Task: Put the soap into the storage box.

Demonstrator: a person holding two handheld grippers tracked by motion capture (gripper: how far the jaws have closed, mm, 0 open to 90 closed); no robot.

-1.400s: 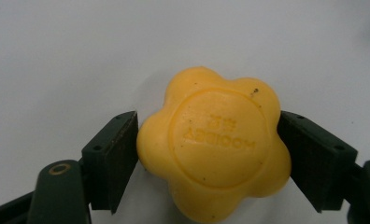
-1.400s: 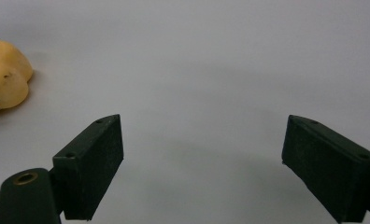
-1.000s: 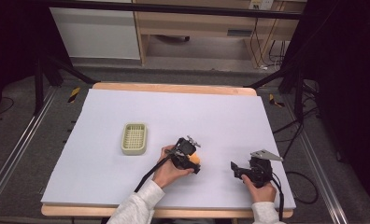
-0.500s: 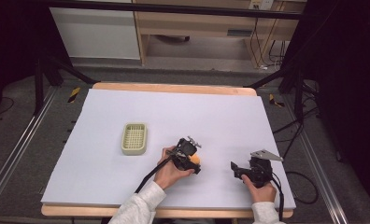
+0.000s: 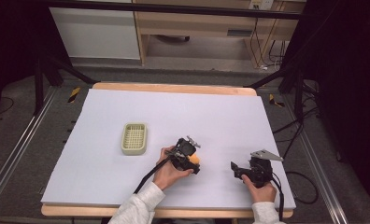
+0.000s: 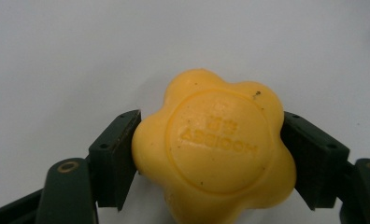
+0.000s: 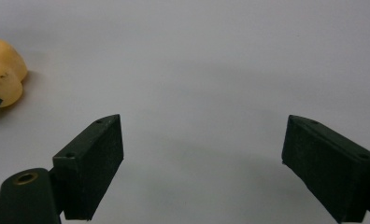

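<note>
A yellow flower-shaped piece [image 6: 216, 144] with a raised round stamp lies on the white table top [image 5: 174, 112]. My left gripper [image 6: 211, 154] is shut on it, a black pad pressing each side. Its jaws have just been closing with the piece between them. In the high view the left gripper [image 5: 192, 164] sits low near the front middle of the table, the yellow piece [image 5: 194, 159] at its tip. My right gripper [image 5: 234, 169] rests to the right of it. Its jaws [image 7: 202, 154] stand wide open over bare table, and the yellow piece [image 7: 3, 70] shows at the far left.
A pale green basket [image 5: 134, 138] stands left of the left hand. The table's wooden front edge [image 5: 174, 212] runs just below both hands. Black stand legs and cables lie off both sides of the table.
</note>
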